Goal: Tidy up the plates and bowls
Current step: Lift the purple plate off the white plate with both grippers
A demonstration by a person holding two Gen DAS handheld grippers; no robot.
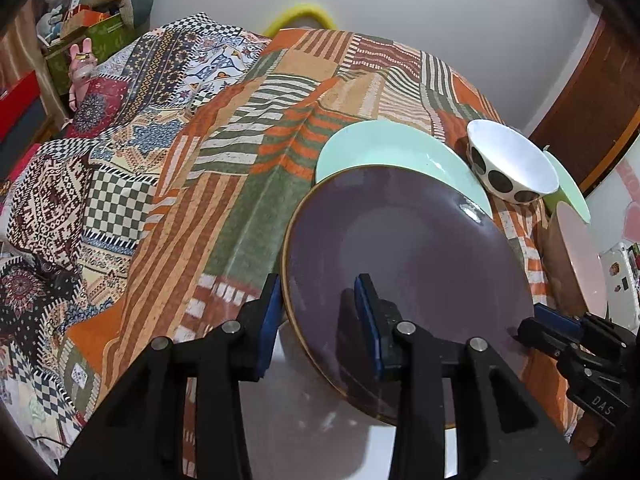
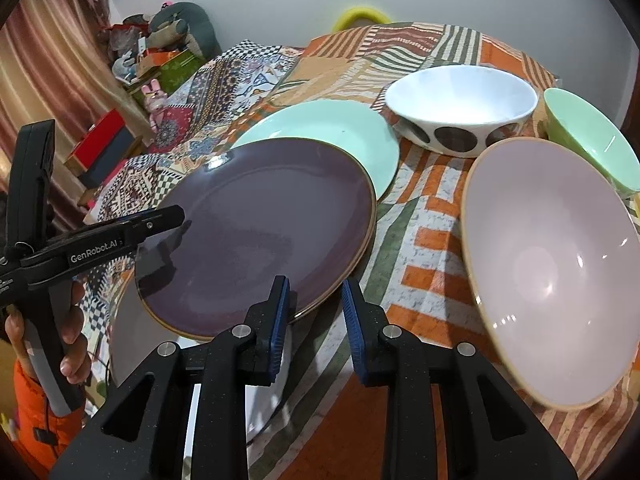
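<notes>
Nearest: L gripper (image 1: 318, 280) w/ jaws part-open astride the near-left rim of the purple plate (image 2: 256, 220), one pad outside and under the rim, the other over the top face; can't tell if either pad actually presses. R gripper (image 2: 316, 284) w/ jaws narrow, only a slim gap, sitting at the plate's near-right rim; rim edges just into that gap, but grip vs. mere contact not readable. Purple plate itself: dark, glossy glaze, thin tan rim, shallow and wide, near side hanging past the edge of the cloth-covered table (image 2: 420, 232), far side lapping over the mint plate (image 2: 332, 128). So prob. mid-stack: plates overlap but don't sit square, purple offset toward the camera and apparently tilted. Slick glaze + thin lip = likely to slide if tipped. To the right, well apart from the plates: pink bowl (image 2: 552, 272), large, pale inside w/ tan rim, standing alone. Further back: white bowl w/ dark dots (image 2: 460, 96), just beside the mint plate's far-right rim, empty. Furthest right: green bowl (image 2: 592, 140), smaller, behind the pink one, touching or not unclear. Done so far, as a judgement: plate pair brought together, approx. half-way. Left: centre purple on mint, then nest or group all 3 bowls, none stacked yet.
</notes>
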